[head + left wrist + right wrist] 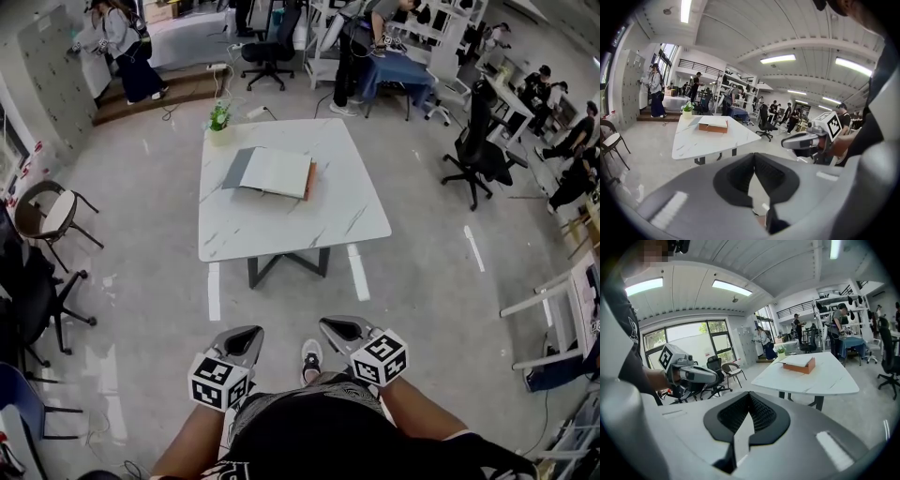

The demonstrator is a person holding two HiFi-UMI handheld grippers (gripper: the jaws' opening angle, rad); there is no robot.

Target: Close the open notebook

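The open notebook [272, 172] lies on the white marble table [281, 230], towards its far side. It shows white pages, a grey cover flap at its left and an orange edge at its right. It also appears far off in the left gripper view [714, 123] and the right gripper view [800, 361]. Both grippers hang close to the person's body, well short of the table. The left gripper [246, 331] [753, 155] and the right gripper [333, 325] [749, 395] are shut, with nothing between their jaws.
A small potted plant [218, 117] stands at the table's far left corner. A black office chair [478, 150] is right of the table, and a folding chair [52, 211] is at the left. Several people stand in the background. Bare floor separates me from the table.
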